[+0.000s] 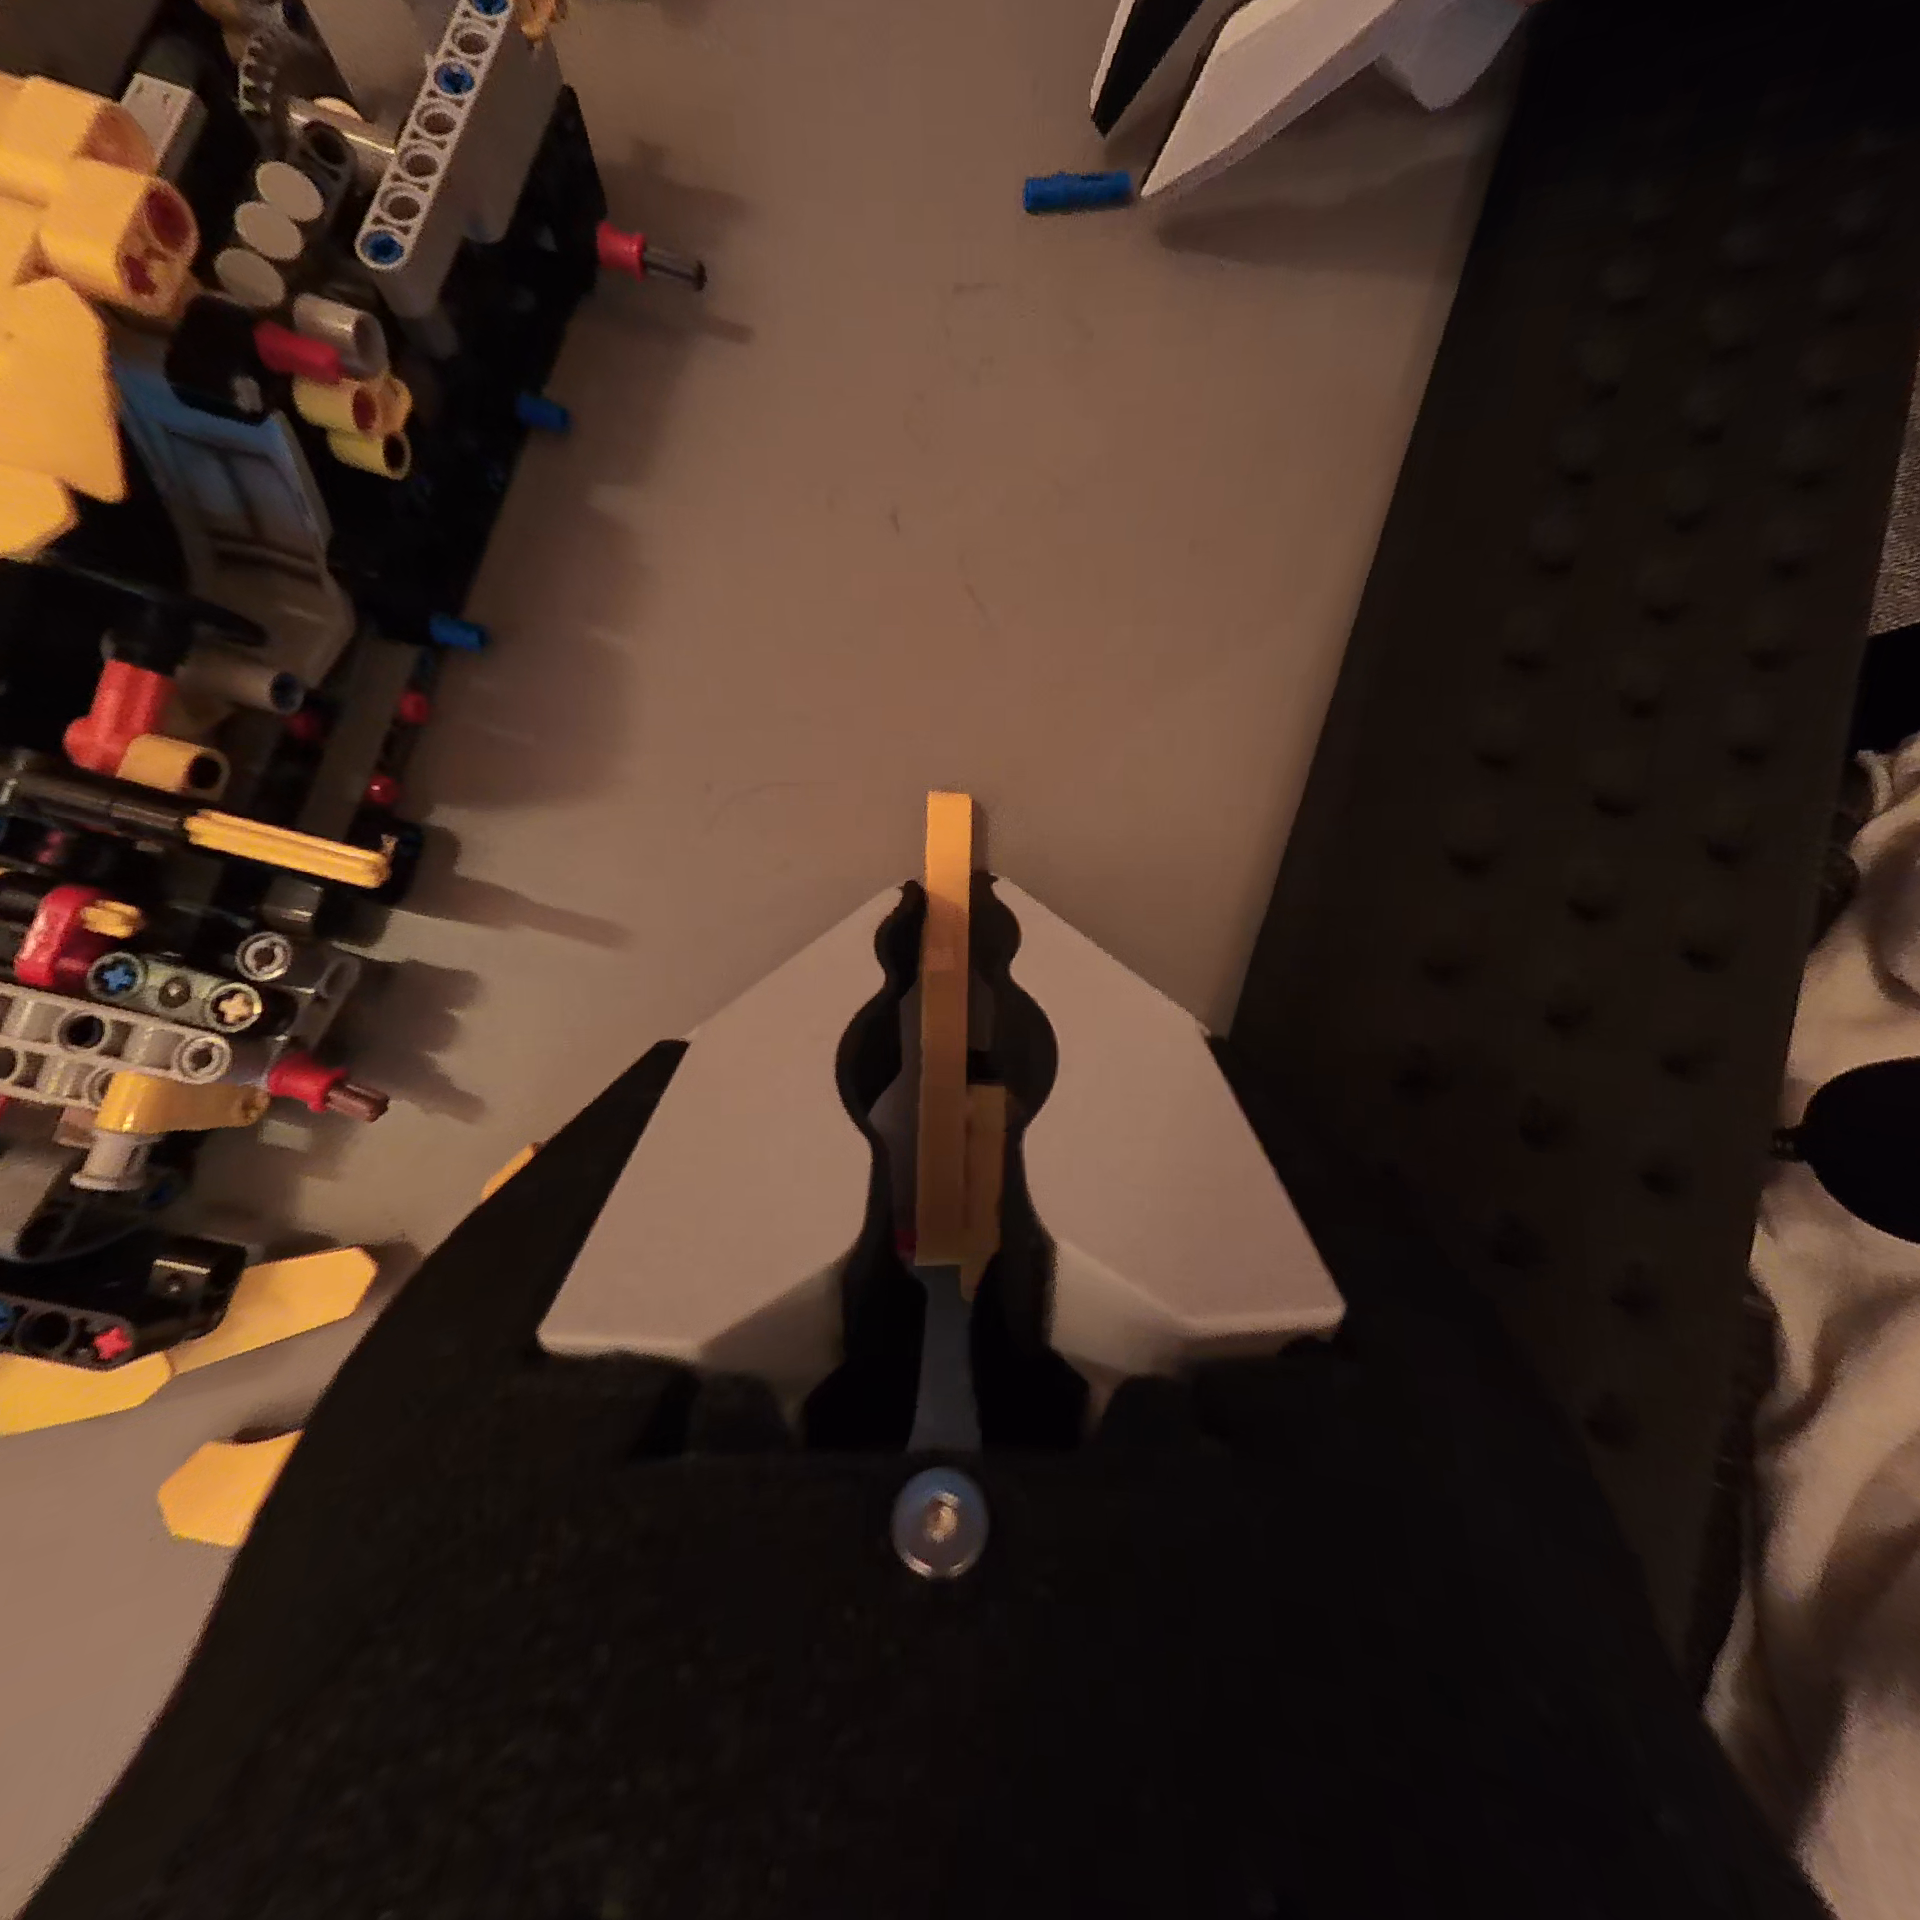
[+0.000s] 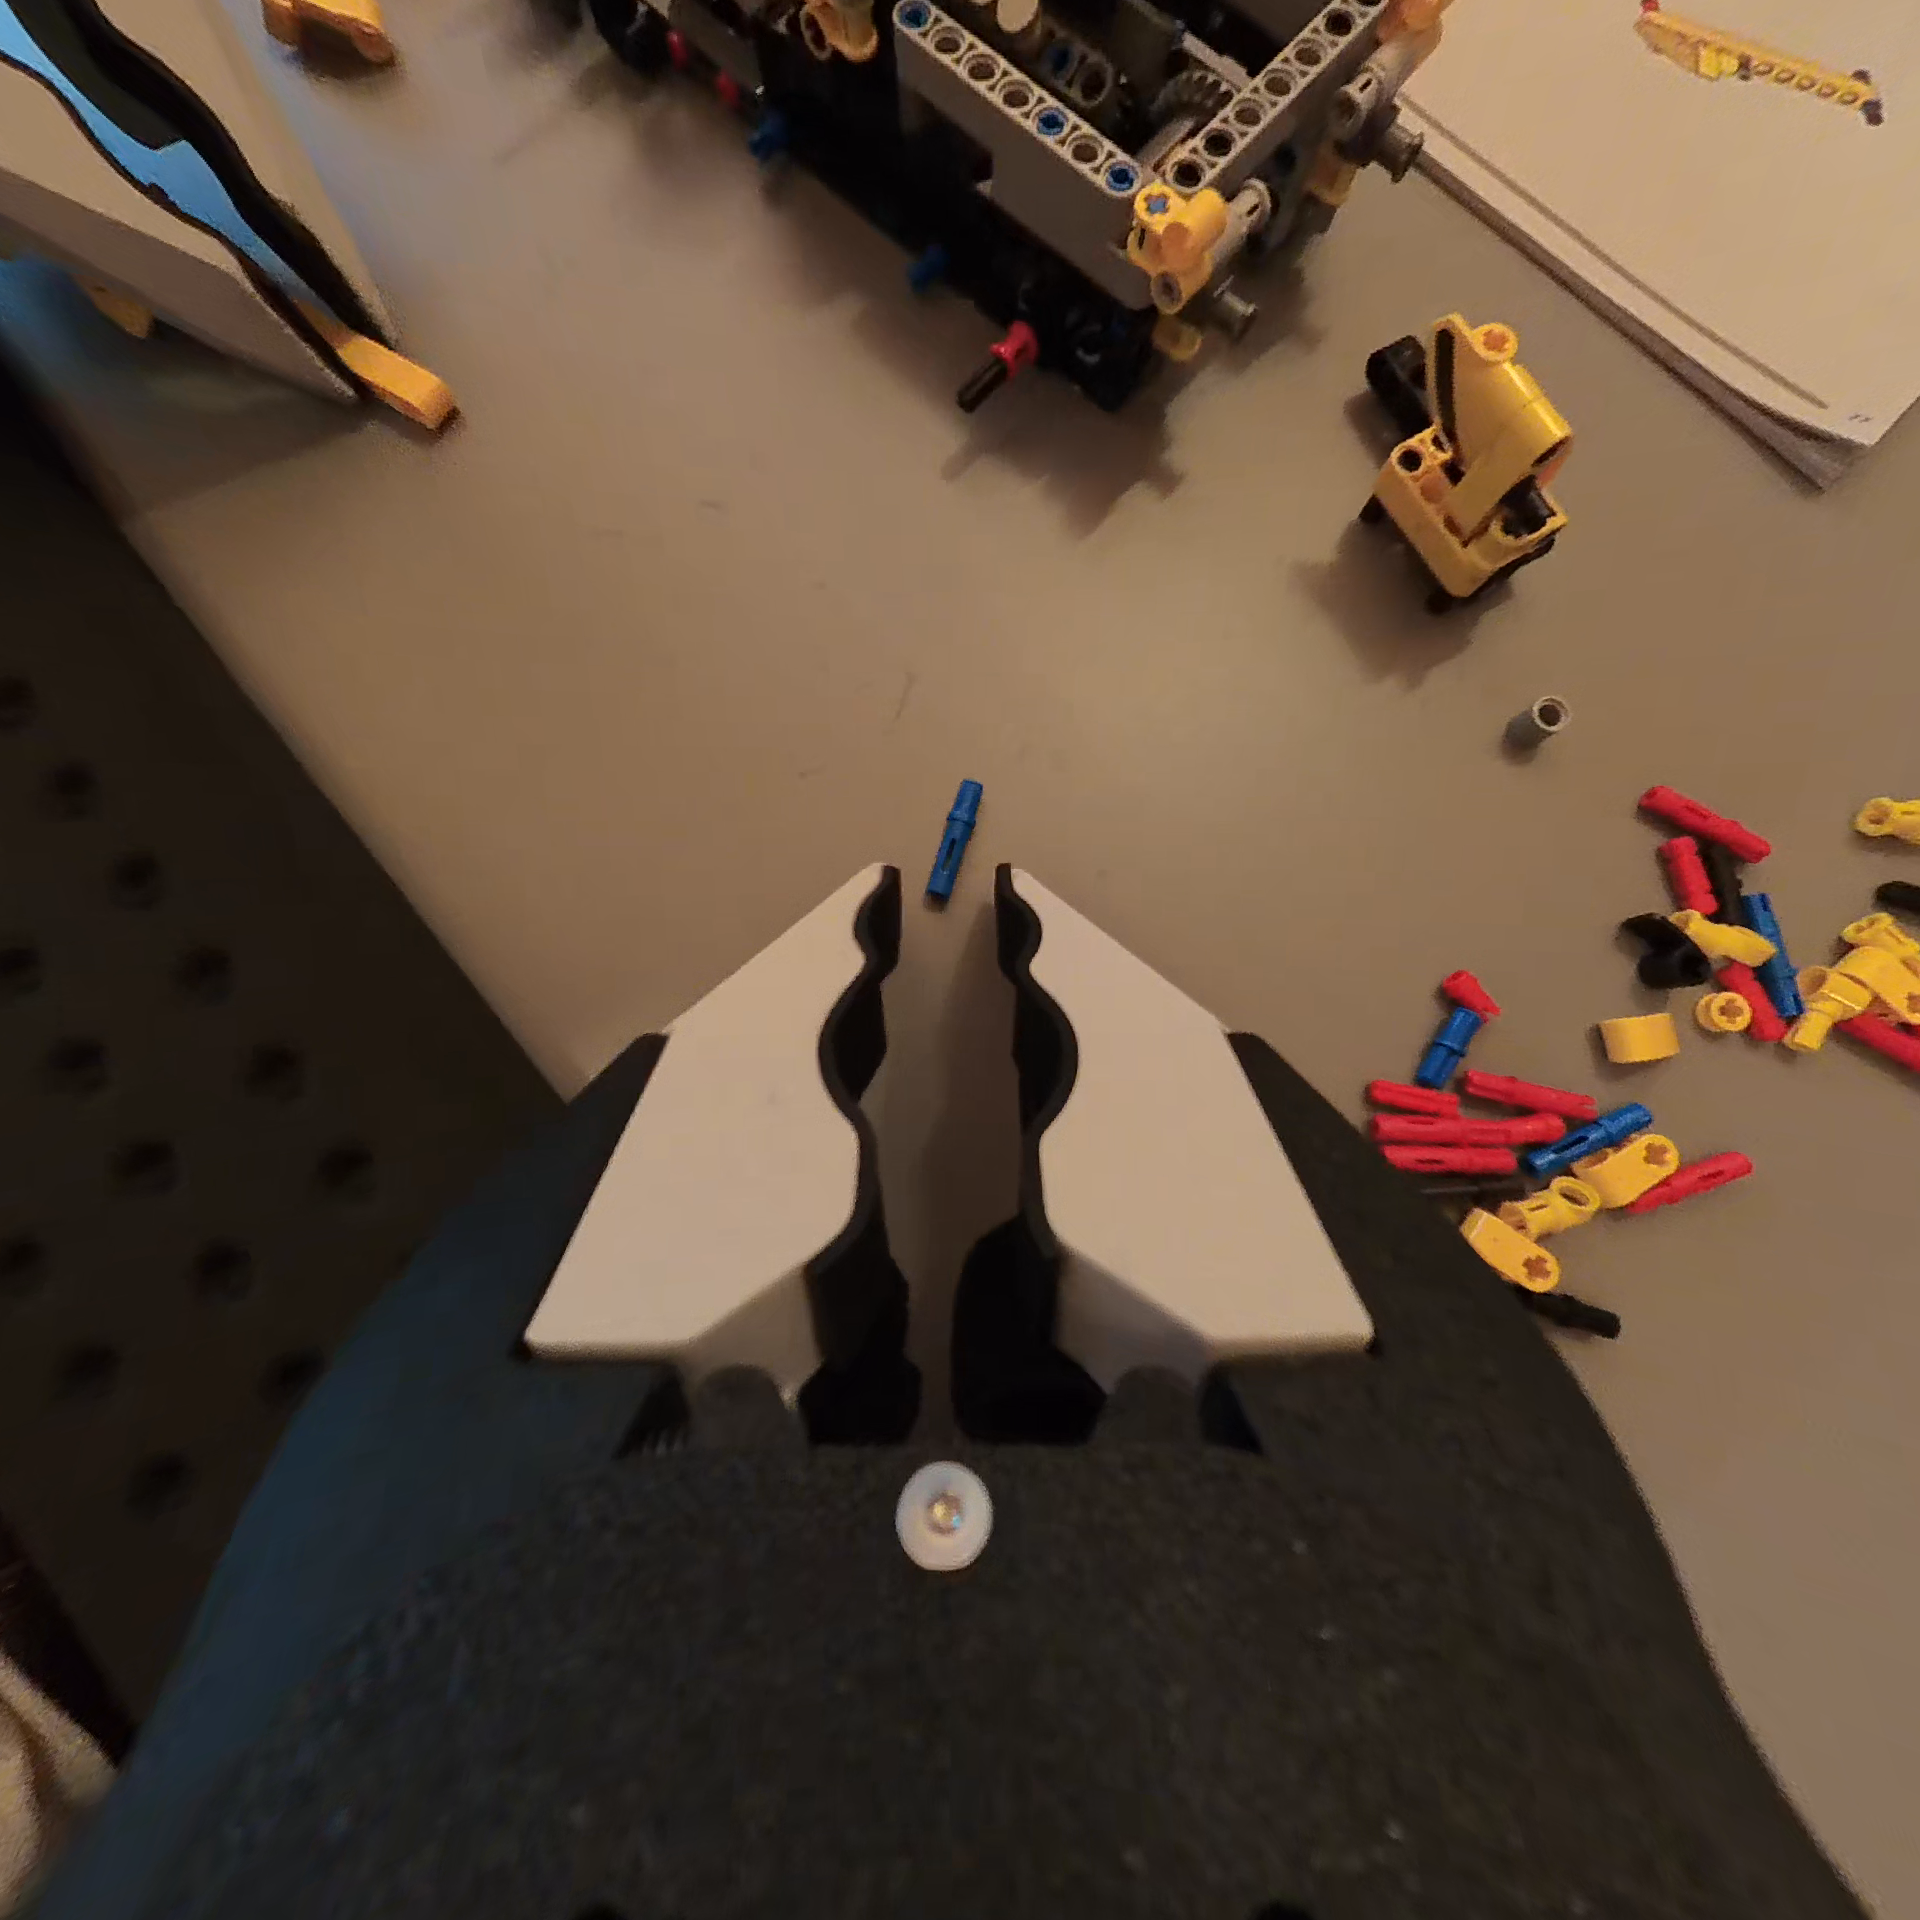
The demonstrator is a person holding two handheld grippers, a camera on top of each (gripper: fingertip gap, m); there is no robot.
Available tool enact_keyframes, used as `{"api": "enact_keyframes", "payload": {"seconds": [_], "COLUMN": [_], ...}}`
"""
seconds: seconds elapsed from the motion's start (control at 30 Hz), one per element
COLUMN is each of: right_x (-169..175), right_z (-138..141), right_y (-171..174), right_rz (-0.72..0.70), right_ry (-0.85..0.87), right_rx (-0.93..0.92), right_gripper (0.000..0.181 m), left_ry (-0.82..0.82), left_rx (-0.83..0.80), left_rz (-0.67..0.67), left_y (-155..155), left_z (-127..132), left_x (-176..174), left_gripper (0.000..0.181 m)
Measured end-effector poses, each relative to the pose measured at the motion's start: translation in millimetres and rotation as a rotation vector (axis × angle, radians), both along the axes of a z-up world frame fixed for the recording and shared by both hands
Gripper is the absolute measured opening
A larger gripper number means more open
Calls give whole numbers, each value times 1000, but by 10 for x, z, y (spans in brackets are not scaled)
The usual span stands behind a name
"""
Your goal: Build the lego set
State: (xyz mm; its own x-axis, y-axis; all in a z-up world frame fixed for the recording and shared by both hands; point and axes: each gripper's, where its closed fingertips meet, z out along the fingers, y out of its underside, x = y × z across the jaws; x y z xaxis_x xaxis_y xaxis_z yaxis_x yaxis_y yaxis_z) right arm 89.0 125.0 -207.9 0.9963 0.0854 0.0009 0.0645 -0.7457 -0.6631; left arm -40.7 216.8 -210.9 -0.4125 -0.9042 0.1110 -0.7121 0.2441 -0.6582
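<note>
My left gripper [image 1: 948, 888] is shut on a thin yellow panel piece [image 1: 945, 997], held edge-on above the grey table; its tip sticks out past the fingertips. It also shows in the right wrist view [image 2: 353, 364], top left, with the yellow piece [image 2: 400, 387] in it. The half-built lego model [image 1: 208, 623] of black, grey and yellow parts stands at the left; in the right wrist view the model [image 2: 1049, 166] is at the top. My right gripper [image 2: 943, 883] is open and empty, with a small blue pin [image 2: 954, 837] lying on the table just past its fingertips. The pin also shows in the left wrist view [image 1: 1075, 191].
A small yellow sub-assembly [image 2: 1470, 457] stands right of the model. A pile of red, blue, yellow and black pins [image 2: 1662, 1070] lies at the right, with a grey bush [image 2: 1540, 719] nearby. An instruction booklet [image 2: 1683, 208] lies top right. A dark perforated mat [image 1: 1621, 727] borders the table. There is about 15 cm between the tips of the two grippers.
</note>
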Motion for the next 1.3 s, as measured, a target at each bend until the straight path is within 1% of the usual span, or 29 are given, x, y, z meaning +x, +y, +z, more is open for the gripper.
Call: {"api": "enact_keyframes", "payload": {"seconds": [0.13, 0.23, 0.3, 0.37, 0.4, 0.43, 0.5, 0.53, 0.6, 0.67, 0.7, 0.77, 0.83, 0.93, 1.03, 1.17, 1.3], "right_x": [7, 17, 53, 34, -11, -82, -314, -465, -631, -801, -862, -931, -987, -1079, -1087, -1095, -1124], "right_z": [-50, -53, -55, -46, 8, 123, 426, 564, 746, 854, 884, 851, 816, 845, 843, 833, 789], "right_y": [7, 31, 40, 72, 126, 214, 402, 474, 583, 658, 684, 720, 740, 765, 789, 818, 848], "right_rz": [-3, -5, -19, -15, -2, 14, 75, 125, 153, 182, 193, 206, 224, 242, 235, 215, 193], "right_ry": [-24, -50, -75, -64, -53, -44, -27, -25, -40, -3, 2, -23, -57, -58, -74, -22, 78], "right_rx": [-26, -25, -25, -28, -1, 69, 240, 318, 413, 470, 492, 478, 463, 478, 480, 493, 491], "right_gripper": [17, 13, 4, 4, 4, 4, 4, 4, 4, 4, 4, 4, 4, 4, 4, 4, 4], "left_ry": [2, -12, -42, -100, -122, -150, -221, -246, -282, -306, -311, -322, -312, -311, -307, -335, -342], "left_rx": [-23, -30, -40, -43, -50, -72, -198, -293, -538, -740, -806, -871, -845, -816, -800, -776, -805], "left_rz": [4, 3, -3, -5, -4, 3, 52, 95, 144, 143, 122, 111, 106, 98, 89, 97, 63], "left_y": [-10, -10, -20, -29, -38, -53, -84, -76, -88, -107, -126, -127, -137, -164, -179, -166, -210], "left_z": [6, 41, 99, 182, 218, 265, 423, 514, 727, 900, 959, 1026, 996, 968, 953, 968, 1018], "left_x": [0, 11, 34, 82, 105, 135, 224, 272, 326, 321, 300, 269, 250, 236, 222, 225, 206], "left_gripper": [12, 13, 15, 15, 16, 16, 15, 16, 15, 16, 16, 16, 16, 15, 5, 4, 6]}}
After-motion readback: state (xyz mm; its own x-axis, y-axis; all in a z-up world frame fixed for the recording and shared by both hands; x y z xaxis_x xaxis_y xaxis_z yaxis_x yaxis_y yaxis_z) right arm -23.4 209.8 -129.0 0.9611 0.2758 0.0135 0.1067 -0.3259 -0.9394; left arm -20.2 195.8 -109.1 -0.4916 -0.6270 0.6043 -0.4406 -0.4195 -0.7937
